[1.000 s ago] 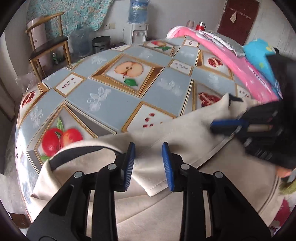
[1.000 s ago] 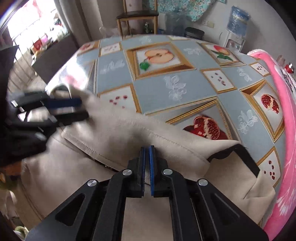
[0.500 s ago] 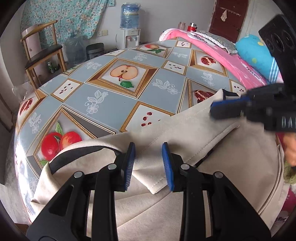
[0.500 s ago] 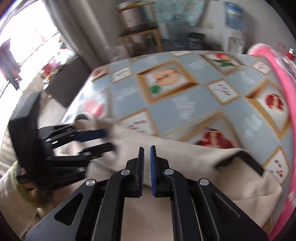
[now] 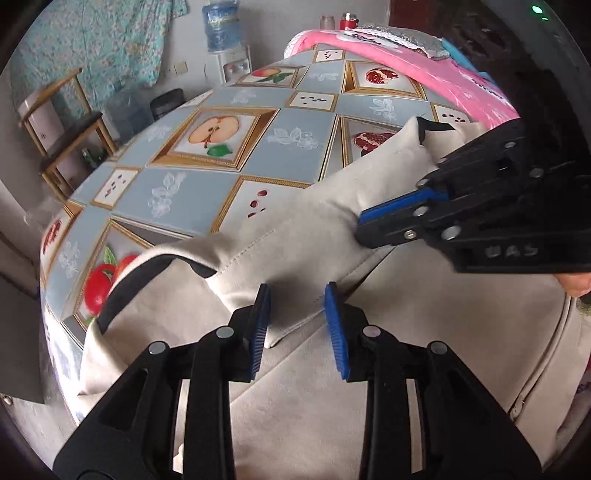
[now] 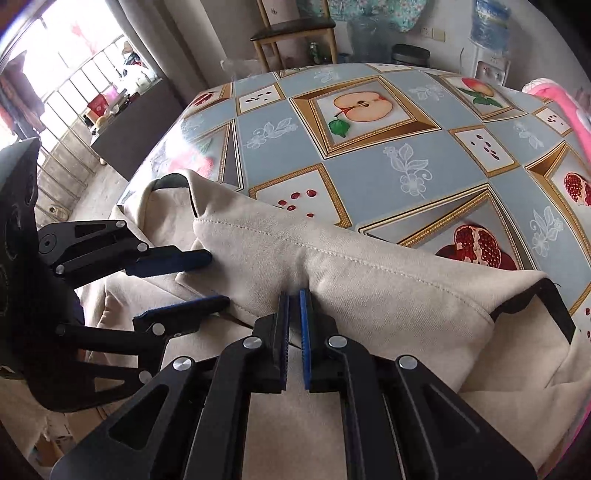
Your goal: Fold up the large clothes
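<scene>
Beige garment (image 5: 317,236) lies on the near part of the table (image 6: 424,166), its folded, stitched edge running from 9 to 3 o'clock in the right wrist view. Left gripper (image 5: 297,325): blue pads apart, straddling the fold's corner at 6 o'clock, not pressing. Right gripper (image 6: 293,328): pads together, pinching the folded layer at the centre (cloth puckers there). Chair (image 6: 291,33) stands at 12 o'clock behind the table.

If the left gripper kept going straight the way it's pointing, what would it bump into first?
Most likely the folded flap of the beige garment: the flap's edge lies between the open fingers of the left gripper. Beyond it is the fruit-print tablecloth.
</scene>
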The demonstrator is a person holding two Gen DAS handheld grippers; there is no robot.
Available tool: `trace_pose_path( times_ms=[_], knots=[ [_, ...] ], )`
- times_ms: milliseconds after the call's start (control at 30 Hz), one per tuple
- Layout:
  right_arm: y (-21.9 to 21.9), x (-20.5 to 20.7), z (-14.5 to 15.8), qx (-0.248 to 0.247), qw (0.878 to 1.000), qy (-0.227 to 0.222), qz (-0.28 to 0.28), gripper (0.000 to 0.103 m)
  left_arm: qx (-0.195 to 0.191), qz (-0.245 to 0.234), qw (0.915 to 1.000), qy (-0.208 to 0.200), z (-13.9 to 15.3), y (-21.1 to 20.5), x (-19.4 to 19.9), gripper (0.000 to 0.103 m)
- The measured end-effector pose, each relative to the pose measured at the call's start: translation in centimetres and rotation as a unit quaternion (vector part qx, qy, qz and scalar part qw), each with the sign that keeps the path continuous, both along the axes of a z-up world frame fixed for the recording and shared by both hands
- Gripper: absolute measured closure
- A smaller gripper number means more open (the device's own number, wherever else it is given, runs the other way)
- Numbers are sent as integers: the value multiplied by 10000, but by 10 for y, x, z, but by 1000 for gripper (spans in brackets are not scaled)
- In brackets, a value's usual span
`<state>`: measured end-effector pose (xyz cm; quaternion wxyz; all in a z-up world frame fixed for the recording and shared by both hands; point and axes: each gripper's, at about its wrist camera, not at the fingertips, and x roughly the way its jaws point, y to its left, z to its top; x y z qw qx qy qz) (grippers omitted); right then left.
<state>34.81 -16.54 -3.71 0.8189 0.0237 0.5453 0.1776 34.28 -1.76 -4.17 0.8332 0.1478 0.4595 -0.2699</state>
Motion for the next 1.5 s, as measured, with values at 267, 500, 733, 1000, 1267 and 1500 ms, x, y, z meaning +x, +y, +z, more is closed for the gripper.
trace_pose_path(
  times_ms=[267, 500, 733, 1000, 1267, 1500],
  knots=[
    [-50, -19, -5, -436, 9973, -26, -583, 97, -307, 91, 9993, 171, -2, 8, 6, 72],
    [-61, -26, -2, -502, 9916, -47, -1189, 88, -337, 190, 9990, 225, -1, 9, 6, 72],
    [-59, -46, 26, -451, 9908, -263, -1248, 54, -522, 668, 9961, 230, 23, 20, -3, 54],
    [-61, -150, 70, -105, 9844, -906, -1506, 29, -762, 1265, 9890, -40, 76, 60, -73, 27],
    [-53, -237, 65, 325, 9818, -840, -1673, 29, -785, 1750, 9810, -297, 79, 84, -175, 23],
    [-14, -254, 41, 658, 9895, -426, -1216, 29, -719, 1832, 9791, -517, 48, 71, -236, 23]
  ],
)
